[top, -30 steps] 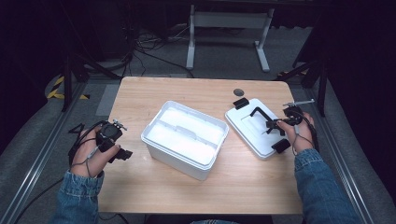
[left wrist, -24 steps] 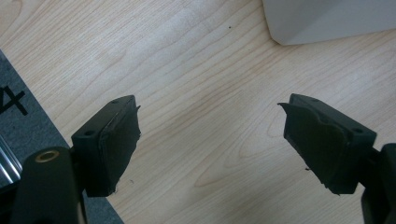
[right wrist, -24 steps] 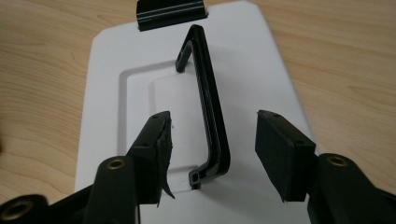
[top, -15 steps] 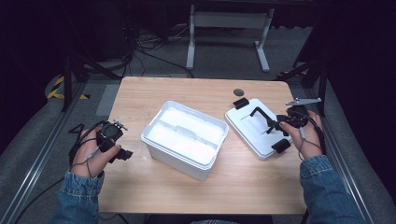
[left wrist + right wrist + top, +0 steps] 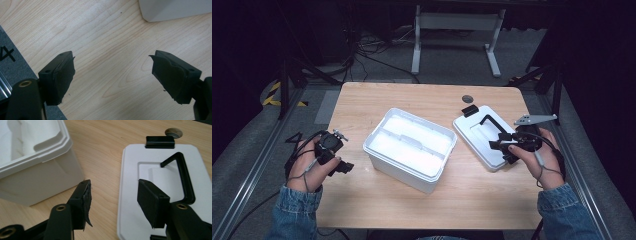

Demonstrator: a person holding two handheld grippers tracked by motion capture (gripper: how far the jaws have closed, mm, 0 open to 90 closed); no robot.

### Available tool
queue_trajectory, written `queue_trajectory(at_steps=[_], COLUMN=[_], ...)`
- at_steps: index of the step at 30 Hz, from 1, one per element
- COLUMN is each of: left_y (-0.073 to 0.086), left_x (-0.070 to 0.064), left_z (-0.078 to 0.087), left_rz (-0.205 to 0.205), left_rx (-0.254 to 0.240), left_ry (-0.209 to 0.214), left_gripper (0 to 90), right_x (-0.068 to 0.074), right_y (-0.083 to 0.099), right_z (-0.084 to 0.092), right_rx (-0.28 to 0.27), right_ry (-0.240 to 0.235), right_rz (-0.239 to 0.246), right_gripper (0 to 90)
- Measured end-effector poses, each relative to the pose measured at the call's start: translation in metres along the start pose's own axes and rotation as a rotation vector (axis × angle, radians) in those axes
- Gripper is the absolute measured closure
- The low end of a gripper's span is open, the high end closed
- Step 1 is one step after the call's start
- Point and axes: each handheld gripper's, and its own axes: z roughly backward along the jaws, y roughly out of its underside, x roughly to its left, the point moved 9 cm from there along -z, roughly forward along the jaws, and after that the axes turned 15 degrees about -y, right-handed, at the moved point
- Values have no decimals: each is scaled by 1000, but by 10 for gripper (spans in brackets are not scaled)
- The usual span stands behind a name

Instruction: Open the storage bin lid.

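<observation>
Handling the white lid: where to grip, what room there is

Lying flat on the table's right side, the white lid [image 5: 484,141] sits top-up, well apart from the open white bin [image 5: 410,148] at centre. Looks like thin moulded plastic: light, stiff, smooth enough to slide on the wood if nudged. Best hold, by my reading, is the black handle [image 5: 182,176], a hinged loop lying in the lid's recess; a black latch [image 5: 160,142] sits at the far edge. The rim is the second choice, though flat on the board it gives little purchase.

Right gripper [image 5: 508,148] hovers over the lid's near right part. Its jaws have just been opening and now stand wide with nothing between the pads; the lid lies below them, untouched.

Left gripper [image 5: 339,162] rests at the table's left edge, jaws spread wide over bare wood [image 5: 107,50], holding nothing.

Edges and room: the lid's right corner lies close to the table edge, so a sideways push risks a drop. A round grommet hole [image 5: 467,98] lies just beyond the latch. Open board in front of the bin and between bin and lid gives space to lift and swing across.
</observation>
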Motion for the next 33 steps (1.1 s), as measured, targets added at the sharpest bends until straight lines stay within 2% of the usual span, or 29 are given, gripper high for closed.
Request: queue_trajectory(at_steps=[3, 9, 11, 12, 13, 16, 18, 21, 27, 33], left_y=[-1, -3, -3, -3, -3, -2, -3, -2, -3, -3], left_x=[1, 0, -1, -1, -1, -1, -1, -1, -2, -2], left_z=[-1, -3, -4, -4, -4, -5, -4, -4, -5, -5], left_rz=[8, -5, -4, -5, -5, -11, -12, -6, -15, -16], left_rx=[1, 1, 3, 3, 3, 8, 6, 5, 7, 5], left_ry=[1, 6, 5, 5, 5, 2, 5, 6, 4, 3], left_gripper=[189, 190, 189, 189, 190, 189, 189, 189, 189, 189], right_x=[10, 27, 30, 32, 32, 37, 40, 45, 49, 58], right_y=[5, 17, 20, 23, 23, 28, 33, 37, 47, 60], right_z=[-2, -8, -12, -14, -14, -19, -23, -24, -32, -49], right_rx=[9, 27, 27, 24, 24, -4, 16, 11, 42, 62], right_ry=[-23, -70, -86, -108, -108, -144, -158, -166, -149, -194], right_rz=[11, 23, 30, 34, 34, 39, 39, 39, 63, 84], right_gripper=[456, 453, 453, 453, 453, 454, 454, 454, 453, 454])
